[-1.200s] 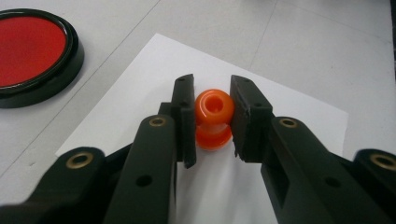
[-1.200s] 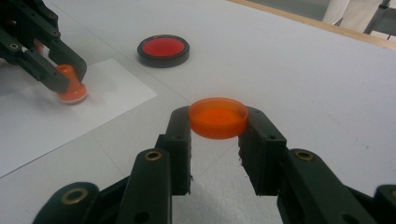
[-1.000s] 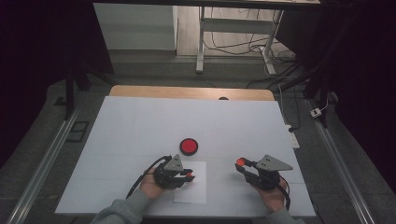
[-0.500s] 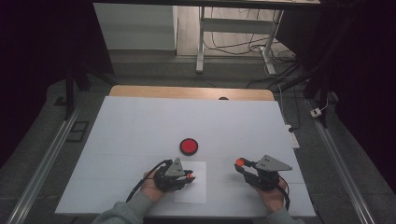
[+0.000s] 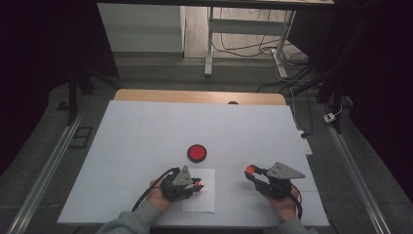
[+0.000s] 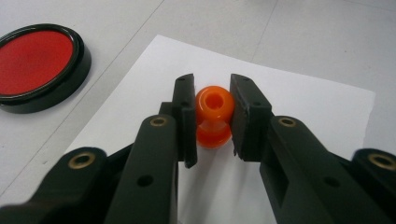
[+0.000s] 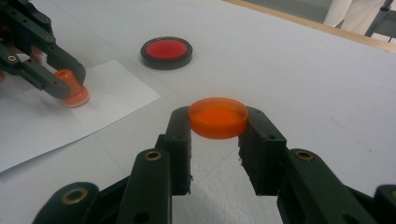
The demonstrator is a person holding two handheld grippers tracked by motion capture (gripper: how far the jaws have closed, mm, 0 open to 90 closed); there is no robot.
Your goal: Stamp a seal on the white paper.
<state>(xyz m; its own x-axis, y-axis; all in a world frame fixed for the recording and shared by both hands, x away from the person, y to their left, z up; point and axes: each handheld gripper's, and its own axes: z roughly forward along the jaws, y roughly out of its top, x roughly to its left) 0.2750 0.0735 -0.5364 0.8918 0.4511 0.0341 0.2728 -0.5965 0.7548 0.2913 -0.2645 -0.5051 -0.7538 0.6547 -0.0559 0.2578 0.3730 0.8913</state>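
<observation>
two orange pieces are in our claws now. the left gripper [image 6: 212, 119] is closed narrow on the orange stamp [image 6: 213, 116], its pads pressing the waist of it, and the stamp stands low in the middle of the left gripper view with its base on the white paper [image 6: 303, 102]. the right gripper [image 7: 218, 128] is closed on the orange cap [image 7: 218, 117], a flat round piece, held level at the centre of the right gripper view, above the white table [image 5: 146, 126]. the red ink pad [image 5: 197, 152] in its black rim sits just above the paper in the high view, near the middle of the frame.

we judge the step is to press the stamp on the paper. to do it well, we should push straight down with an even force and keep the stamp upright, so the print does not smear. we should lift it straight up, not sliding. the cap hand is best kept quiet and apart, well to the right.
</observation>
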